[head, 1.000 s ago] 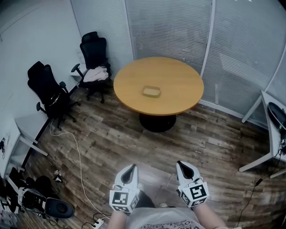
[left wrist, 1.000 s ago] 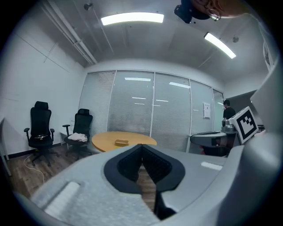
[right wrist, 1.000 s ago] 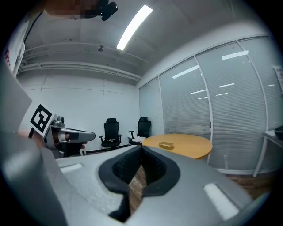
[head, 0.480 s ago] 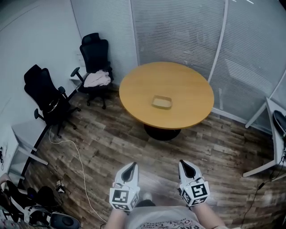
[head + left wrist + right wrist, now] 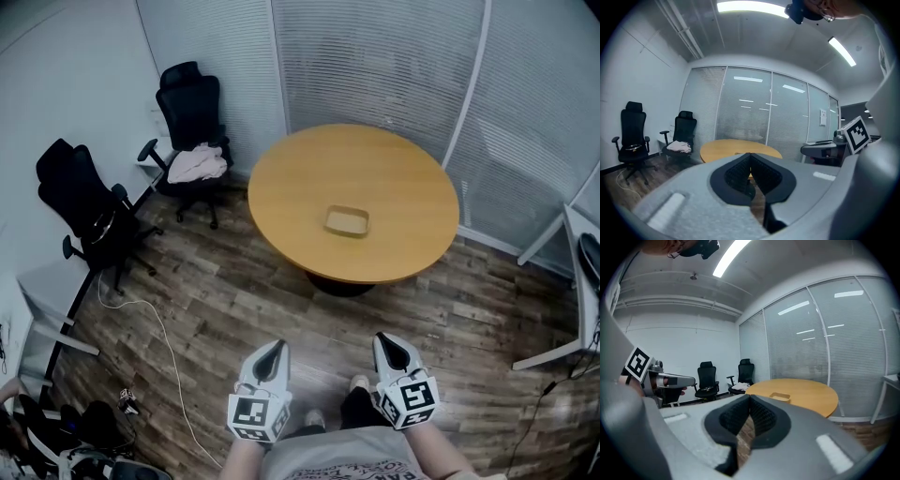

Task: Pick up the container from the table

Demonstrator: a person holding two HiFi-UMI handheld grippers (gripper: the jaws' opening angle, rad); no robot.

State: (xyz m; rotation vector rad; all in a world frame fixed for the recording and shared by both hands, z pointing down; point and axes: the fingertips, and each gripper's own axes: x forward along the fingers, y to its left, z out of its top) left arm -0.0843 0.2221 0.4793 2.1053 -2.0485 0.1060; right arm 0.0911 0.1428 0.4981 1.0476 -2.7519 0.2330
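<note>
A small shallow tan container (image 5: 347,221) lies near the middle of a round wooden table (image 5: 291,178); the right gripper view shows the container (image 5: 779,396) too. Both grippers are held low in front of the person, well short of the table. My left gripper (image 5: 274,350) is shut with nothing between its jaws, and the table (image 5: 722,149) lies ahead of it (image 5: 750,165). My right gripper (image 5: 386,341) is also shut and empty, its tips (image 5: 749,408) pointing toward the table (image 5: 806,390).
Two black office chairs (image 5: 192,105) (image 5: 75,202) stand left of the table, one with pale cloth (image 5: 195,163) on its seat. A white cable (image 5: 159,328) runs over the wooden floor. A white desk (image 5: 577,281) stands at right. Blinded glass walls (image 5: 375,66) stand behind the table.
The table and container have come lower and nearer in the head view as the person walks toward them. Both grippers stay shut in the same spot of the view.
</note>
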